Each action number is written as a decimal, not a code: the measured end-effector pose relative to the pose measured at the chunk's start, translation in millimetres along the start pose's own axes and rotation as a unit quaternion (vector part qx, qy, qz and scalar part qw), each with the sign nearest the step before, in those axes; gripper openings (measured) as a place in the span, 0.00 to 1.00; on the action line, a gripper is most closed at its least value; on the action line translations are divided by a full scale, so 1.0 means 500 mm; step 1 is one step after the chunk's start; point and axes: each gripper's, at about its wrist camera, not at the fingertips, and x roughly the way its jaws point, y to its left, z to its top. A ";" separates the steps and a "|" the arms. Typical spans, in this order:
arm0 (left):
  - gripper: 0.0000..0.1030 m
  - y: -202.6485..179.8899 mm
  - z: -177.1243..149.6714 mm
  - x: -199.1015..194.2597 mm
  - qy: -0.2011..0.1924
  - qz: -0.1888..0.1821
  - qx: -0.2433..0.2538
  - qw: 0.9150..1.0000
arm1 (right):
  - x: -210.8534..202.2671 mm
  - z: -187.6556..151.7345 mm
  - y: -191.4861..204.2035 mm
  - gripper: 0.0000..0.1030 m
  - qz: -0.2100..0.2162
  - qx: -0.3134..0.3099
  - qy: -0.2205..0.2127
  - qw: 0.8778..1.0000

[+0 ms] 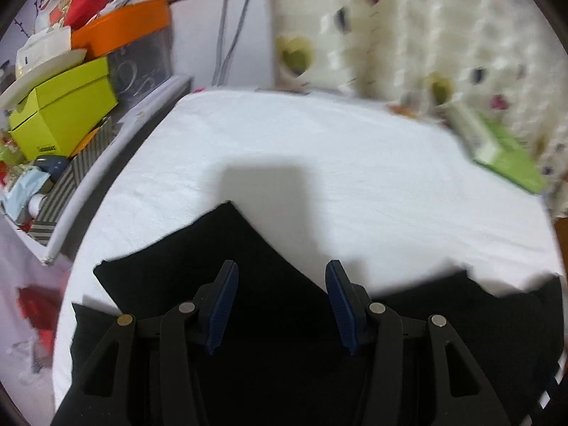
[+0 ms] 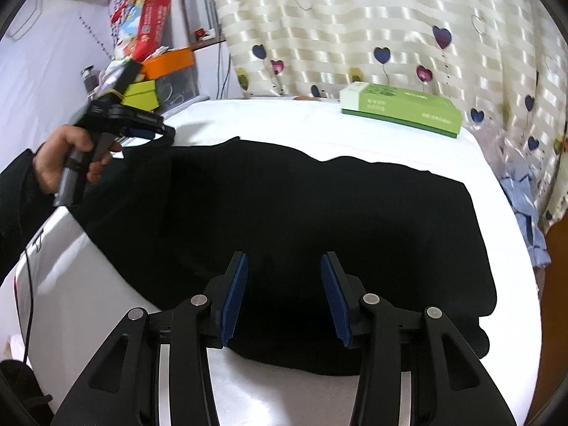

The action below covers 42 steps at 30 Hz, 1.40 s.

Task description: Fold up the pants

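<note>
Black pants [image 2: 301,220] lie spread flat across the white table [image 2: 408,142]. In the left wrist view the pants [image 1: 198,273] fill the lower part, with a corner of cloth pointing toward the table's middle. My left gripper [image 1: 280,277] hovers over them, open, nothing between its blue pads. In the right wrist view a hand [image 2: 64,159] holds that left gripper [image 2: 167,135] above the pants' far left edge. My right gripper [image 2: 284,266] is open above the pants' near edge and holds nothing.
A green and white box [image 2: 401,110] sits at the table's far right by a heart-patterned curtain [image 2: 355,28]. Coloured boxes [image 1: 64,113] are stacked on a shelf to the left. Blue cloth [image 2: 525,209] hangs past the right edge.
</note>
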 end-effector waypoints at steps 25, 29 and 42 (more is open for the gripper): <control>0.05 0.188 -0.231 -0.243 -0.151 -0.059 -0.116 0.980 | -0.034 -0.028 -0.027 0.43 0.002 0.068 -0.001 0.998; 0.06 0.239 -0.305 -0.212 -0.124 -0.069 -0.157 0.977 | -0.046 -0.044 -0.057 0.43 -0.004 0.110 -0.001 0.994; 0.39 0.270 -0.335 -0.189 -0.116 -0.121 -0.203 0.965 | -0.084 -0.076 -0.154 0.46 0.005 0.239 -0.020 0.971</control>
